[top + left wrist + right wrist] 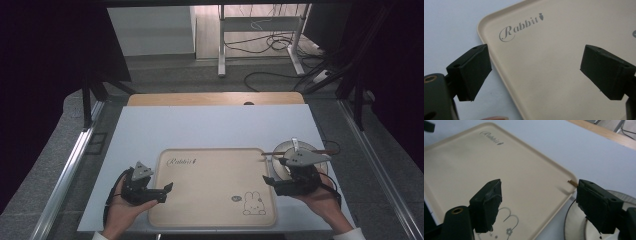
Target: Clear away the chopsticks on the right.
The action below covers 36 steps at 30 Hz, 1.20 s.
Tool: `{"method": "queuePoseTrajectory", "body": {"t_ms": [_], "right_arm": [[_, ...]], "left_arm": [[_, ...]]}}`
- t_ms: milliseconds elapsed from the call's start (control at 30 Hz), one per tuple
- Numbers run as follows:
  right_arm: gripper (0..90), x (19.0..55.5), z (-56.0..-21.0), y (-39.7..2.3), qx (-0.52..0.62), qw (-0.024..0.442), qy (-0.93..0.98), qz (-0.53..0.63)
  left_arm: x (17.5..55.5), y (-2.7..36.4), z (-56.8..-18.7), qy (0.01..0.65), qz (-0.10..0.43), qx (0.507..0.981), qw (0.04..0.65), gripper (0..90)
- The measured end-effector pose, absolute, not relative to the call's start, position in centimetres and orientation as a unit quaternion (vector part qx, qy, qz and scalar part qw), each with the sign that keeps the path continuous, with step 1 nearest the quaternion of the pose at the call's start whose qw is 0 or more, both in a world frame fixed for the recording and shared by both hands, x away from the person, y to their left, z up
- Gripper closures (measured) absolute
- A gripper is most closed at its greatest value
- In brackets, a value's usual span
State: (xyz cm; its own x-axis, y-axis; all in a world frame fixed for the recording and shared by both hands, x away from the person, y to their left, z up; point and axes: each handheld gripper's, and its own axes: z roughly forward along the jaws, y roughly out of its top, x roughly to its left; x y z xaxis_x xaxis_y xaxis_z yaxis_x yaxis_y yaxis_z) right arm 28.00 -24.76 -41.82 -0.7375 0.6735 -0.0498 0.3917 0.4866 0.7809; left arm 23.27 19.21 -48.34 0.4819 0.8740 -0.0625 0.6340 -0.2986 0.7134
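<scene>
A beige rectangular tray with rounded corners (212, 185), printed with a grey "Rabbit" script (181, 161) at its far left and a line-drawn rabbit (254, 204) at its near right, is being shown lying flat on a pale blue-white sheet (210, 125) that is covering the table near the person's side; a strip of wooden tabletop (215, 98) is being left exposed beyond the sheet's far edge. The left gripper (161, 192), a black two-jaw tool topped by a grey three-cornered plate, is being held in the left hand (125, 210) at the tray's left rim; in the left gripper view its jaws are being held wide apart with nothing between them, one over the sheet just outside the rim and the other over the tray's surface (564, 65). The right gripper (272, 182) is being held in the right hand (320, 200) at the tray's right edge; in the right gripper view its jaws are likewise being held spread and unloaded, one above the rabbit drawing (509, 222), the other above a round grey plate (292, 150) lying on the sheet just beside the tray. A thin brown stick (295, 151) is being seen resting across that plate, its tip reaching the tray's far right corner (572, 182).
</scene>
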Motion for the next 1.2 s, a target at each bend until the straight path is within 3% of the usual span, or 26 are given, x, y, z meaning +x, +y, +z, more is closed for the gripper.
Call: {"method": "queuePoseTrajectory", "body": {"t_ms": [433, 1200], "right_arm": [[26.3, 32.7, -37.9, -26.8, 0.333, 0.179, 0.839, 0.392], [30.9, 36.1, -38.5, -34.6, 0.420, 0.204, 0.810, 0.354]], "left_arm": [[23.7, 19.0, -48.5, 0.470, 0.182, 0.794, 0.340, 10.1], [23.6, 18.9, -49.2, 0.486, 0.197, 0.785, 0.330, 10.6]]}}
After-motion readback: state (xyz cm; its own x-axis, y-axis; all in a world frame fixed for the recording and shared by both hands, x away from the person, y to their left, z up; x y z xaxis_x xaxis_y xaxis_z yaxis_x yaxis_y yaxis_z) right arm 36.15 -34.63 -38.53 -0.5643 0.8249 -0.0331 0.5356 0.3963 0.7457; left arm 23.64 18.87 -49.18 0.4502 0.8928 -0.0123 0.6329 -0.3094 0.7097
